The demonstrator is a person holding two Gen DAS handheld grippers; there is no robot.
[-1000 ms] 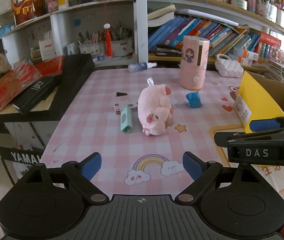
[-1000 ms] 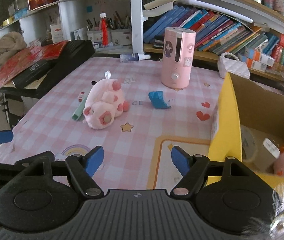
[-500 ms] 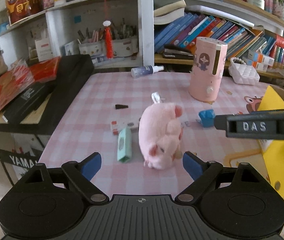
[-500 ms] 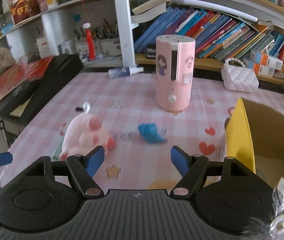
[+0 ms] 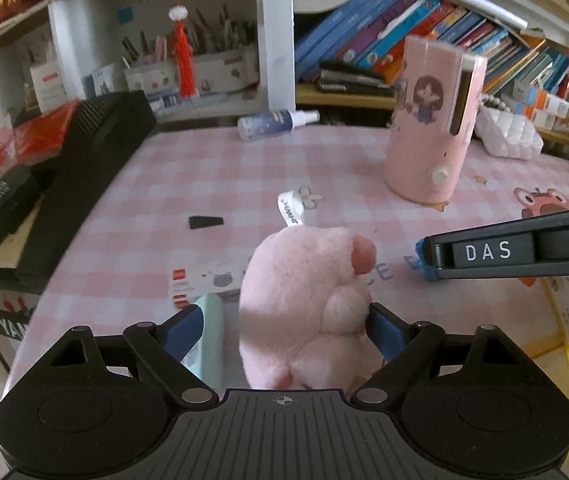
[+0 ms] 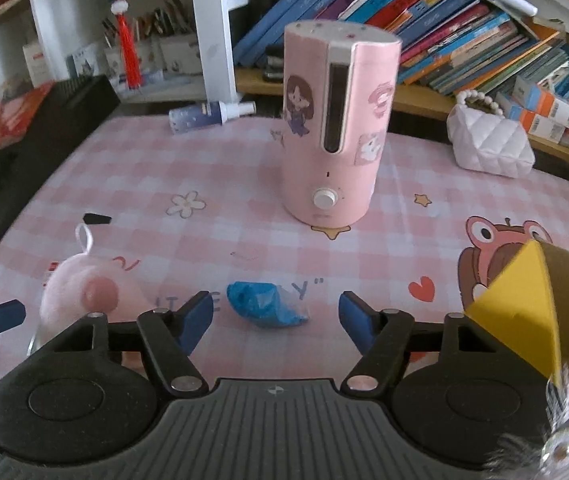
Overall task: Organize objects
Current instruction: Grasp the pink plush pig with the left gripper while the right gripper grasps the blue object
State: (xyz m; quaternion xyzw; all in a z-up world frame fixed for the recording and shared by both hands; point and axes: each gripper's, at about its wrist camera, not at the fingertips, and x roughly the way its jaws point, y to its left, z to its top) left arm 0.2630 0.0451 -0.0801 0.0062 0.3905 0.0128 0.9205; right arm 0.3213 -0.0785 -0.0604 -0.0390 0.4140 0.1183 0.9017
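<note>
My left tool [image 5: 284, 330] sits low over a desk [image 5: 224, 176] covered in pink-and-white checked cloth, its blue-padded jaws spread wide on either side of a soft pink plush pig [image 5: 304, 304] lying on the cloth. The right pad looks very close to the pig's flank, though I cannot tell whether it touches; the left pad stands clear. Just left of the pig lies a pale mint-green tube [image 5: 208, 336], and behind that a flat white card with red ends [image 5: 196, 282].

My right tool [image 6: 270, 314] hovers to the pig's right, its jaws closing, with a crumpled blue plastic packet [image 6: 266, 308] lying on the cloth between the pads and not yet pressed by either.

Behind the pig and to its right stands a tall pink cylinder-shaped humidifier with cartoon stickers [image 6: 334, 128]. Far right of the pig, a corner of a yellow cardboard box [image 6: 524, 308] juts in. Behind the pig, at the desk's far edge, lies a small spray bottle [image 6: 208, 114].
</note>
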